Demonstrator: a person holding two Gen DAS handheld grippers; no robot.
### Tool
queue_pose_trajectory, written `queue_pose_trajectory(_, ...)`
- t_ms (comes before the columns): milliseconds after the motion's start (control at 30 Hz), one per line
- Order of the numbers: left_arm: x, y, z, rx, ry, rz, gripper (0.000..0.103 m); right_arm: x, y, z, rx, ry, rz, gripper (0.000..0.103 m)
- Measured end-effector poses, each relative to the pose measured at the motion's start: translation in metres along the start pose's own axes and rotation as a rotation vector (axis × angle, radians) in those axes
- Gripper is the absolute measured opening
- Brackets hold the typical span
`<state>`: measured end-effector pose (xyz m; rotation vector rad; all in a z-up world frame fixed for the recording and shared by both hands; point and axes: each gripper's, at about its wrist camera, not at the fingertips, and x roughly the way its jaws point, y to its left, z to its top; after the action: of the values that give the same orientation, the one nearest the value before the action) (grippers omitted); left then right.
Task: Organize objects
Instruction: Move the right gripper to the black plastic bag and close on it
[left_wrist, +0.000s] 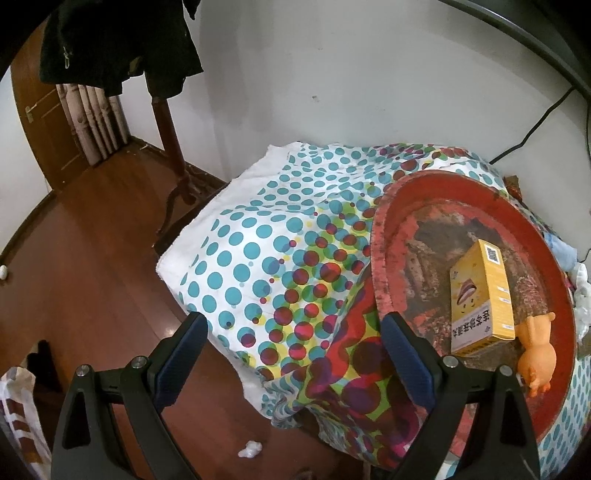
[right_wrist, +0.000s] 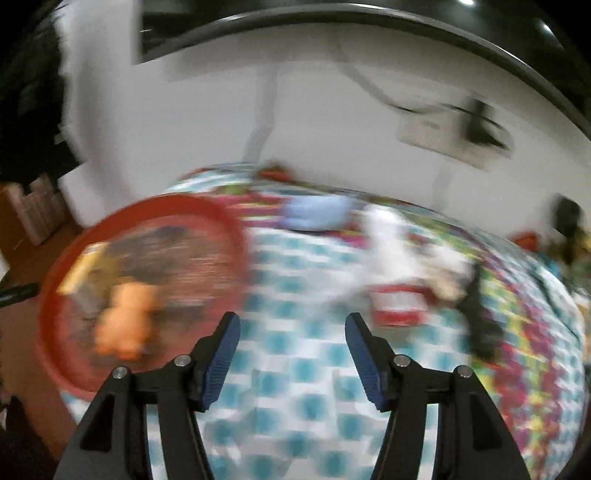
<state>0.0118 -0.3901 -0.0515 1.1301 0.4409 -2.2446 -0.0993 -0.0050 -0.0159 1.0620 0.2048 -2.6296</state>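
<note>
A round red tray lies on a table draped with a dotted cloth. In the tray are a yellow box and an orange rubber toy. My left gripper is open and empty, above the table's front left corner, left of the tray. The right wrist view is motion-blurred: the red tray sits at left with the orange toy and the yellow box. My right gripper is open and empty over the cloth, right of the tray.
Blurred loose things lie on the cloth to the right: a pale blue item, a white and red item, a dark item. A wooden coat stand and wooden floor are to the left. A white scrap lies on the floor.
</note>
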Motion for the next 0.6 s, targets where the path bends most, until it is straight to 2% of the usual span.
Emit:
queue_pose_trajectory(133,-0.006,-0.006,0.000,0.002,-0.018,-0.001,0.094,0.013,-0.070,0.001,0.072,0.060,-0.117,0.061)
queue_pose_trajectory(200,-0.009,-0.010,0.000,0.006,-0.023,-0.008,0.094,0.022,-0.100,-0.002,0.100,0.097,-0.142,0.061)
queue_pose_trajectory(267,-0.014,-0.016,0.000,0.024,-0.030,-0.007,0.094,0.034,-0.121,-0.004,0.104,0.134,-0.161,0.061)
queue_pose_trajectory(400,-0.023,-0.029,-0.001,0.055,-0.036,-0.016,0.094,0.053,-0.138,-0.011,0.072,0.167,-0.206,0.061)
queue_pose_trajectory(433,-0.025,-0.033,-0.001,0.065,-0.037,-0.017,0.094,0.058,-0.140,-0.012,0.053,0.168,-0.182,0.064)
queue_pose_trajectory(600,-0.043,-0.067,-0.006,0.143,-0.053,-0.036,0.095,0.077,-0.158,-0.013,0.078,0.155,-0.137,0.064)
